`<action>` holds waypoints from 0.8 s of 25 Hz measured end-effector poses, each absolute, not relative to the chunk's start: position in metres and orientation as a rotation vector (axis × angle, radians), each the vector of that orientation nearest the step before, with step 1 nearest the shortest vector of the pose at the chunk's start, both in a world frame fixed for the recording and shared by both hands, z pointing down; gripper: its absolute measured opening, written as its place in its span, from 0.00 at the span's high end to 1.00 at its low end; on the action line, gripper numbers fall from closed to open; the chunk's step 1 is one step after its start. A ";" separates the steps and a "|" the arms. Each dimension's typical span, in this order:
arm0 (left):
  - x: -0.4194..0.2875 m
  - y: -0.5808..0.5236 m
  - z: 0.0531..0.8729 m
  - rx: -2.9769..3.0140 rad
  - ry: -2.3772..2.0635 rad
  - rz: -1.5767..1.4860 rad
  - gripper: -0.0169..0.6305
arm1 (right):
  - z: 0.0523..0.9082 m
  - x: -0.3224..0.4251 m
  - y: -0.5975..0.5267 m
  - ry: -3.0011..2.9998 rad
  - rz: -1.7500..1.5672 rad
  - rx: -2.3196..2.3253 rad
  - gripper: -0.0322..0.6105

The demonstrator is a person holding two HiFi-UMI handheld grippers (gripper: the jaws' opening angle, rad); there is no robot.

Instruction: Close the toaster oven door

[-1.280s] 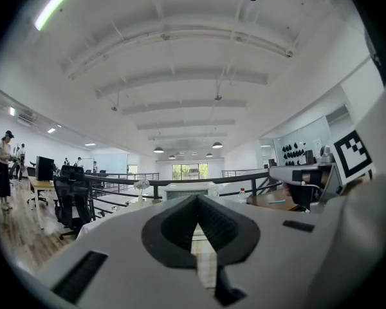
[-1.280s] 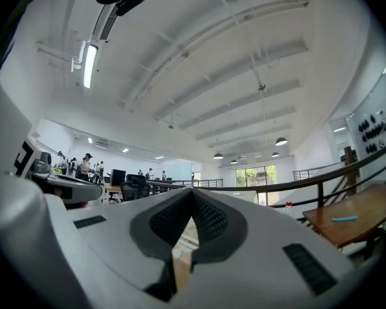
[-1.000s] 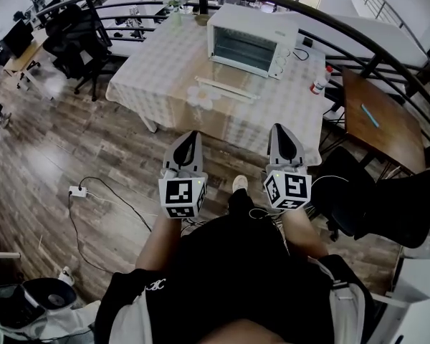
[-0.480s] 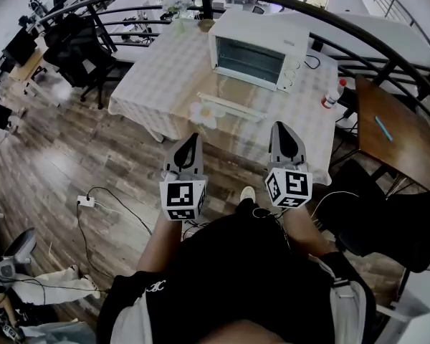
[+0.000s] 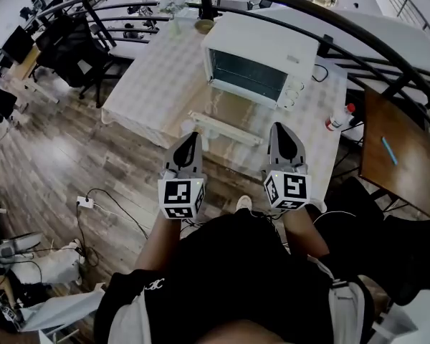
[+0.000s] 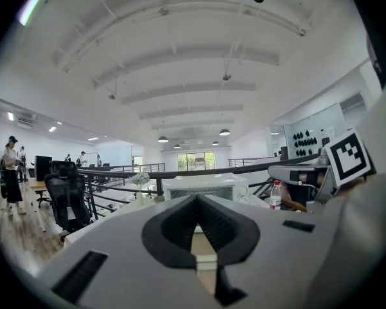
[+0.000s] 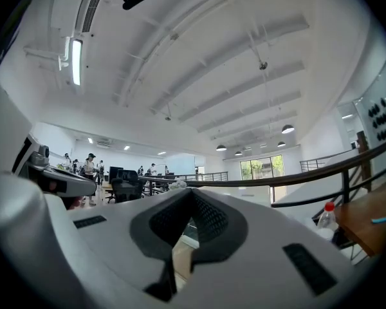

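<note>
The white toaster oven [image 5: 261, 52] sits toward the far side of a surface [image 5: 147, 77] draped in a pale checked cloth. Its door [image 5: 233, 106] is dropped fully open, lying flat out toward the person, with the long pale handle [image 5: 226, 128] at the near edge. The dark cavity shows the wires of a rack; anything else in there is too dim to make out. Knobs [image 5: 295, 92] run down the right of the front, their markings too small to read.

At the right corner of the cloth stands a small bottle [image 5: 338, 118] with a red cap and a white label; neither its contents nor its print can be read. A wooden side table [image 5: 408, 185] to the right carries a teal pen [image 5: 390, 151].

The person stands just short of the near edge, both tools held level and pointing at the oven. The left claw [image 5: 189, 143] is pressed together with nothing in it, its tip near the left end of the handle but not touching. The right claw [image 5: 282, 136] is likewise pressed together and empty, just off the handle's right end. Each tool carries a cube [image 5: 180, 197] printed with black-and-white square patterns, no words.
</note>
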State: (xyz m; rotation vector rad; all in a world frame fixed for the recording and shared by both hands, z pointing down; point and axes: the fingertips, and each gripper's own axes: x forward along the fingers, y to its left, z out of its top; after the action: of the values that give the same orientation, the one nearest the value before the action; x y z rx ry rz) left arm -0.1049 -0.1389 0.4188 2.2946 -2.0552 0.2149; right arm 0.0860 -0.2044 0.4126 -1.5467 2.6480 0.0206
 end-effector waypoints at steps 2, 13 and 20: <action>-0.104 -0.160 0.421 2.280 -2.064 0.220 0.96 | 0.416 0.085 -0.226 2.661 0.014 -1.528 0.96; -0.117 -0.248 0.422 2.213 -2.085 0.239 0.96 | 0.416 0.060 -0.320 2.744 -0.008 -1.427 0.96; -0.146 -0.270 0.425 2.223 -2.063 0.231 0.96 | 0.418 0.038 -0.333 2.740 -0.036 -1.463 0.96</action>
State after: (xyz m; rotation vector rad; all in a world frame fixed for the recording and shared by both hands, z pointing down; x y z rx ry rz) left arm -0.1455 -0.2703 0.4250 2.2225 -2.0631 0.2308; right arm 0.0378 -0.3333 0.4182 -1.4631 2.7402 -0.0355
